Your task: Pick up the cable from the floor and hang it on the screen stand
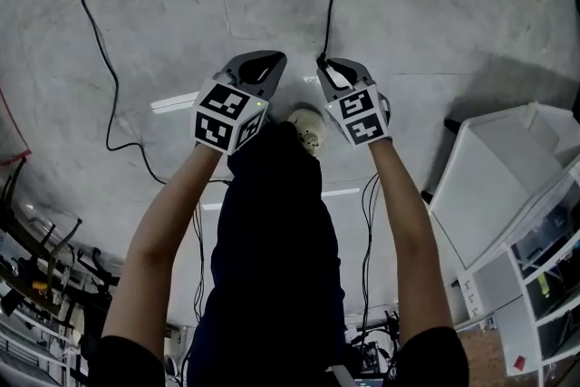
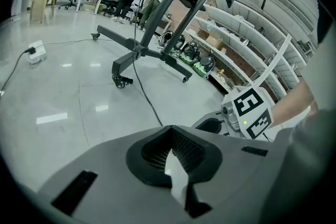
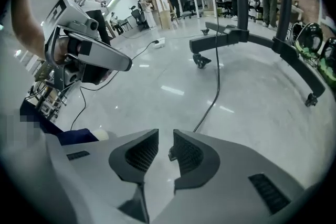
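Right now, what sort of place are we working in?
Probably a lab or workshop: a polished grey floor with loose cables, a wheeled stand, and shelves of gear along one wall.

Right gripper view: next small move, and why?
Probably ease the right gripper down so its slightly parted jaws straddle the black cable on the floor, then close. The cable runs up to the jaw tips, but the pads do not grip it yet.
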Demonstrator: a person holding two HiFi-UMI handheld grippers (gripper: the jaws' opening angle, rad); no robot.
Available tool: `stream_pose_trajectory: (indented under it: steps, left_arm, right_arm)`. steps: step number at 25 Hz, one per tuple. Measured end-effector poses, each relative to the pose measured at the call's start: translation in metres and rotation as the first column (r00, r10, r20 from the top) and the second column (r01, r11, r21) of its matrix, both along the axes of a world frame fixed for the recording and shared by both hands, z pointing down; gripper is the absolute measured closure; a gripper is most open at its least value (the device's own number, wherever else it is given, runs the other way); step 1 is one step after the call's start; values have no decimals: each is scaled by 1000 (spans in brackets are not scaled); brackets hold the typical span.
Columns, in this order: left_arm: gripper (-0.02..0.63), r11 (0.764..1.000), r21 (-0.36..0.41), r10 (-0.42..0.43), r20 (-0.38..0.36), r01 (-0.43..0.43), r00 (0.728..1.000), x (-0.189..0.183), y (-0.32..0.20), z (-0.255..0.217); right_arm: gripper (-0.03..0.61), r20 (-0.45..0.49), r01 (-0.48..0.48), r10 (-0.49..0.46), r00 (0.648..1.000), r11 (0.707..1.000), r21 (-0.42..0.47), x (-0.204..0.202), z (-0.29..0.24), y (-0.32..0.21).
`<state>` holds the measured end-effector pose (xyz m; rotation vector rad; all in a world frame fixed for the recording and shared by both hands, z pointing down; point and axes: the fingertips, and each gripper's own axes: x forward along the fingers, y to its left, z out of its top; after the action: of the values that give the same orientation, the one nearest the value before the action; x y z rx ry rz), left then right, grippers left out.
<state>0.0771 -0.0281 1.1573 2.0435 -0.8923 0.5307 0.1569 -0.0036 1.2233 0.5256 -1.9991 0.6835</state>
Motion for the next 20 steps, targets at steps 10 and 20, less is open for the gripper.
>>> stream_pose_trajectory:
  steps: [10, 20]
  left_arm:
    - [611, 1000, -9, -3, -21, 3, 1000, 2, -6, 45]
    - [611, 999, -43, -8, -24, 7, 1000, -5, 0, 67]
  right_arm:
    - [387, -86, -193, 188, 978, 980, -55, 10, 70, -2]
    - [394, -195, -391, 375, 906, 919, -51, 14, 105, 1]
